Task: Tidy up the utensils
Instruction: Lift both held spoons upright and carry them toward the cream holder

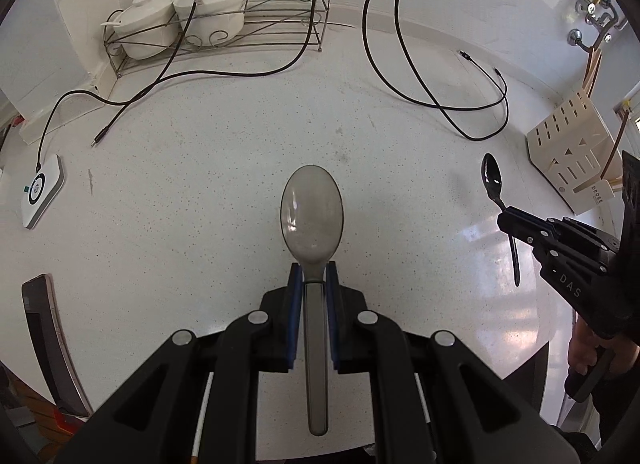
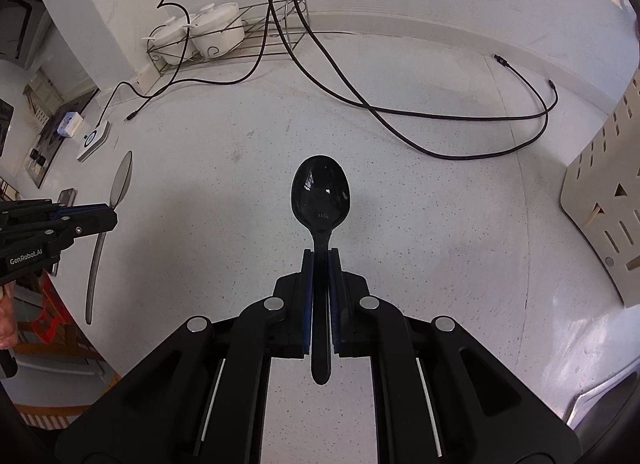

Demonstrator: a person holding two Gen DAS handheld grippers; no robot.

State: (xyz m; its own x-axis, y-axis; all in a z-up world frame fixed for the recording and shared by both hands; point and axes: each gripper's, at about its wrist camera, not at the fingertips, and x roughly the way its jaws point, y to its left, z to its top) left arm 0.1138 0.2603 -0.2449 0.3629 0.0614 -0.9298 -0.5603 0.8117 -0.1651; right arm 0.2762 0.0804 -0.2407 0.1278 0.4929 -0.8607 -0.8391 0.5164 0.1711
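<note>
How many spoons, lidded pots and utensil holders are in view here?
Spoons: 2, a grey spoon and a black spoon
Lidded pots: 2, one pot beside another pot
Utensil holders: 1, the holder
Total: 5

My left pads (image 1: 295, 304) cover the grey spoon's (image 1: 312, 212) neck. Right of my right gripper (image 2: 321, 264), the frame edge crops the rack (image 2: 600, 200). The lettering on the black spoon (image 2: 320, 194) is unreadable.
</note>
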